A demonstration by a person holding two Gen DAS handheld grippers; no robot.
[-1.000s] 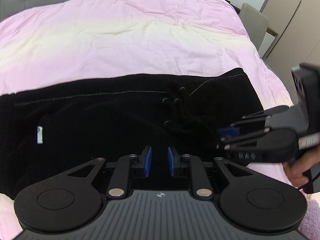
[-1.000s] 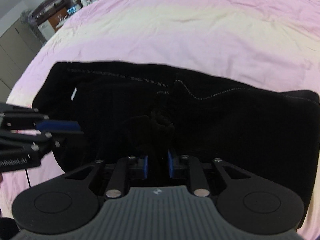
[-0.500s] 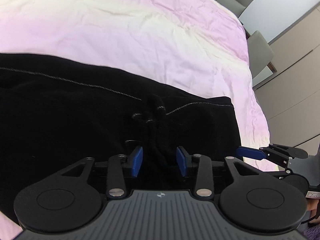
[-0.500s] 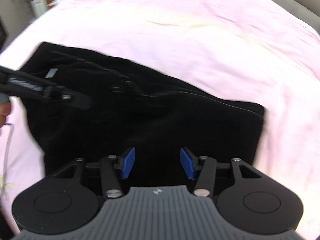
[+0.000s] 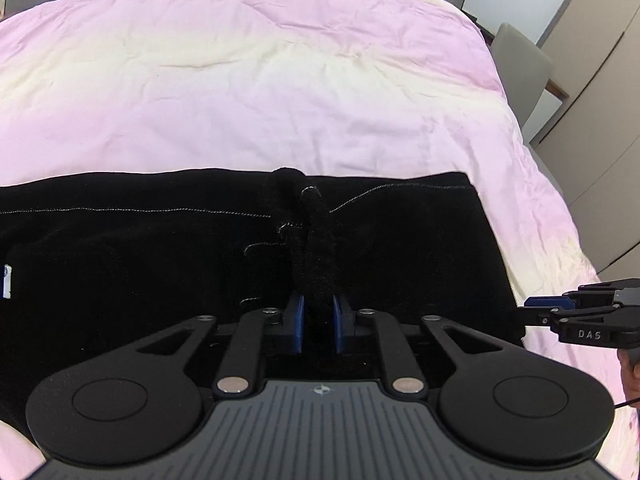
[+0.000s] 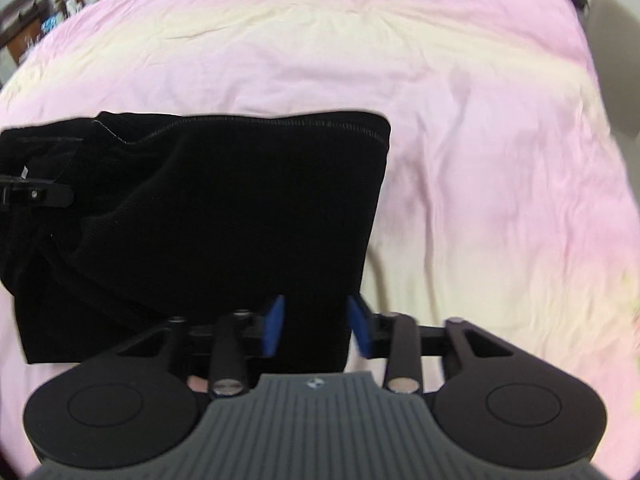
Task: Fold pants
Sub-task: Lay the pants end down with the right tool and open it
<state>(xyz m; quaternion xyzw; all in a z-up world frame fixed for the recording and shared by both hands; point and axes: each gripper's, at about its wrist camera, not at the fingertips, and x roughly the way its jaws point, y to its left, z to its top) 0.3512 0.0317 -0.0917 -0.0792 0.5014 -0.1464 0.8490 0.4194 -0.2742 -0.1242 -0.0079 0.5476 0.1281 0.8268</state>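
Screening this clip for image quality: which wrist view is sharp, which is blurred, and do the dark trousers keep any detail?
Left wrist view: sharp; the black knit pants show pale seam stitching, though much of the fabric is near-featureless black. Right wrist view: motion-blurred, softening the pink and cream bedsheet and the right gripper. Both views: fisheye bending at the edges, soft even light, no glare.

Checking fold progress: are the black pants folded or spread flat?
Folded: the pants lie as a compact rectangle on the bedspread, and the left gripper pinches a raised ridge of cloth.
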